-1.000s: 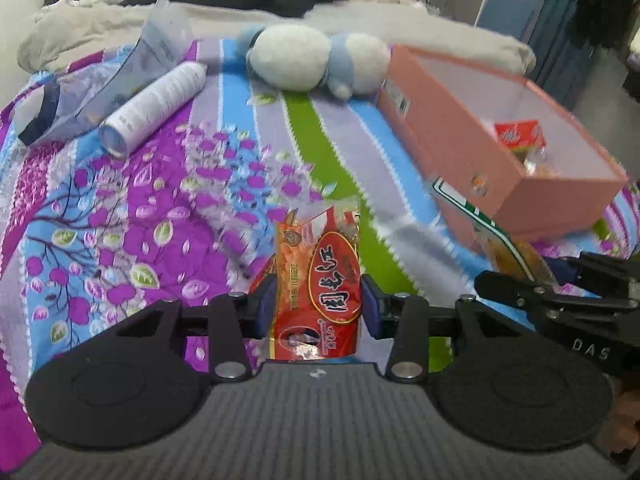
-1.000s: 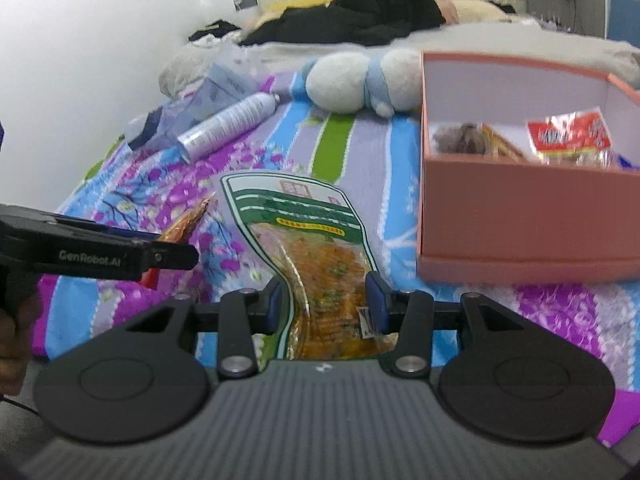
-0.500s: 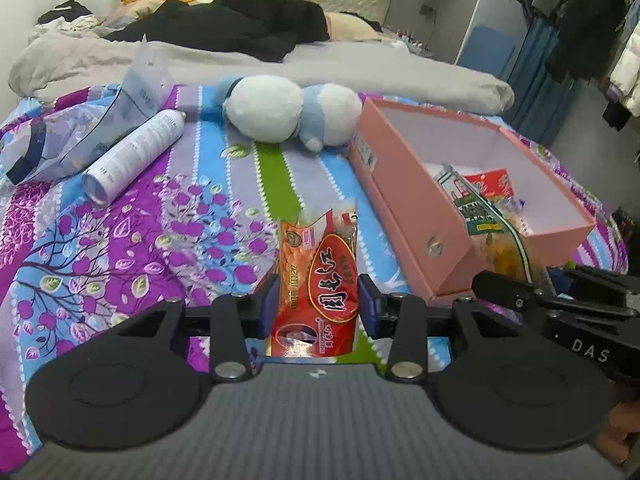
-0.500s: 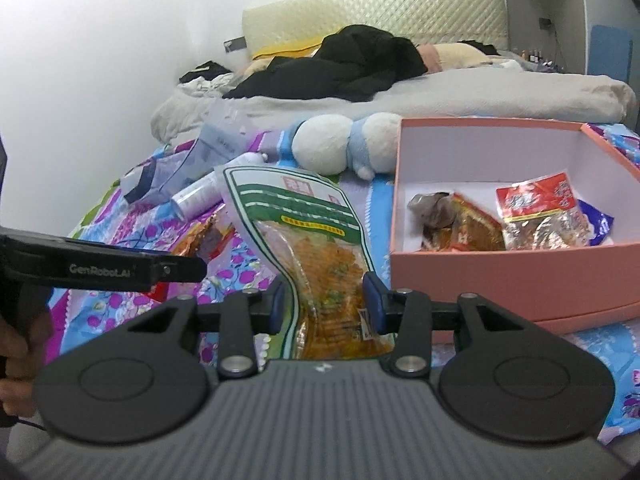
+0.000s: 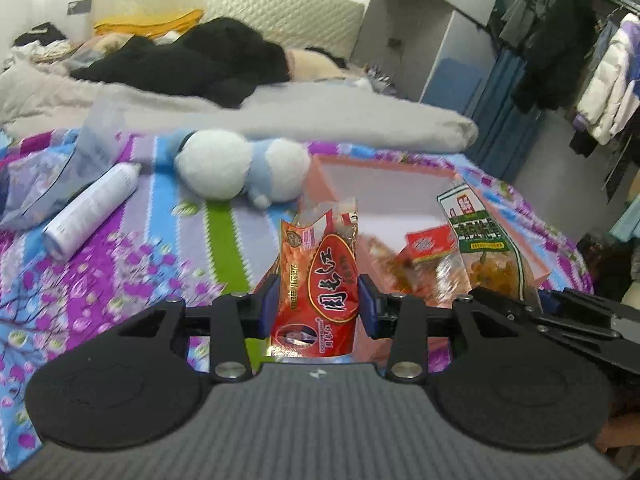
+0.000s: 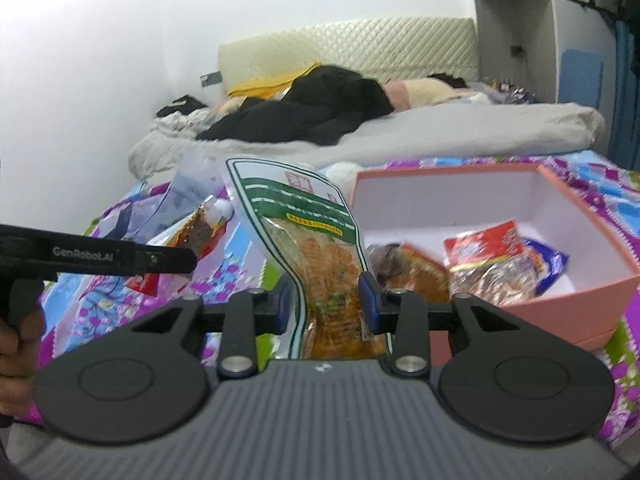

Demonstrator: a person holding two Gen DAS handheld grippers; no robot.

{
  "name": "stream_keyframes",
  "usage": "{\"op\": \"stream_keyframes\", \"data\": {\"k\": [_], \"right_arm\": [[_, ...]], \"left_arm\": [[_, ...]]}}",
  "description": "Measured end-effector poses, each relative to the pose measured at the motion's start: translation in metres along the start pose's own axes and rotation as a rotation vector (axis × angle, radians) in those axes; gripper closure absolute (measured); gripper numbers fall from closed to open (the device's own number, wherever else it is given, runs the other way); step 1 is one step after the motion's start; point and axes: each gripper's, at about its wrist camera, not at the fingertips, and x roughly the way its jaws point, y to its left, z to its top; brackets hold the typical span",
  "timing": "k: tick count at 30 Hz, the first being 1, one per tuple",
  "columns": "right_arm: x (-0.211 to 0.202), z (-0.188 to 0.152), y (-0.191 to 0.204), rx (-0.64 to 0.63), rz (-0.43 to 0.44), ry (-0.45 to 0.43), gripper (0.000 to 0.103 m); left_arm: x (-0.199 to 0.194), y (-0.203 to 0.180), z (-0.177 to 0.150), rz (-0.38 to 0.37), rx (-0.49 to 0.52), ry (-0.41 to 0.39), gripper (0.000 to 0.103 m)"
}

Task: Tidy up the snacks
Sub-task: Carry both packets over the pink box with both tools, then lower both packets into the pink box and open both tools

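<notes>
Jaws of left gripper [image 5: 316, 309] clamped on red snack packet [image 5: 316, 280], packet upright between the pads. Jaws of right gripper [image 6: 325, 305] closed on green-and-white snack pouch [image 6: 316, 248], and have just been closing a bit further with the pouch between them, so grip tightened rather than released.

Changed over the last second: both packets lifted clear of the bedspread [image 5: 120, 264] and carried up and toward the pink box [image 6: 568, 300]. Earlier views looked down at flat fabric with the box off to the side; now box interior sits right behind both packets. In the left view the red packet hangs over the near-left corner of the box; in the right view the pouch hangs just beside the box's left wall, not yet over the opening as far as can be judged.

Box already holds several packets: a red one [image 6: 484, 244], a blue-edged one, a brownish one. Rear part of the floor bare.

Meaning for the task: pickup done for both, transport under way, drop not yet done. Next call: bring both over the bare floor, lower, then release. Pouch is long and floppy, likely to catch on the box wall if released too early.

Untouched on the bed: spray can [image 5: 90, 210], plush toy [image 5: 240, 168], clear plastic bag [image 5: 52, 180]. Not snacks, no need to move.
</notes>
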Motion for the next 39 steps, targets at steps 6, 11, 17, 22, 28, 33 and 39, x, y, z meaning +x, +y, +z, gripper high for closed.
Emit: {"op": "stream_keyframes", "data": {"k": [6, 11, 17, 22, 28, 33, 39], "right_arm": [[-0.006, 0.018, -0.026, 0.021, -0.061, -0.06, 0.065], [-0.004, 0.031, -0.053, 0.042, -0.109, -0.092, 0.065], [0.013, 0.035, -0.083, 0.075, -0.148, -0.072, 0.065], [0.035, 0.033, -0.103, 0.094, -0.165, -0.033, 0.065], [0.064, 0.032, -0.122, 0.107, -0.178, 0.012, 0.065], [0.091, 0.027, -0.135, 0.124, -0.184, 0.05, 0.065], [0.112, 0.022, -0.14, 0.139, -0.18, 0.081, 0.065]], "left_arm": [[0.01, -0.029, 0.027, -0.074, 0.013, -0.04, 0.057], [0.036, -0.053, 0.041, -0.113, 0.026, -0.038, 0.057], [0.075, -0.072, 0.052, -0.138, 0.033, -0.004, 0.057], [0.11, -0.081, 0.061, -0.13, 0.033, 0.042, 0.056], [0.156, -0.079, 0.068, -0.129, 0.032, 0.097, 0.056], [0.189, -0.074, 0.072, -0.123, 0.035, 0.129, 0.055], [0.209, -0.069, 0.074, -0.089, 0.039, 0.154, 0.041]]}}
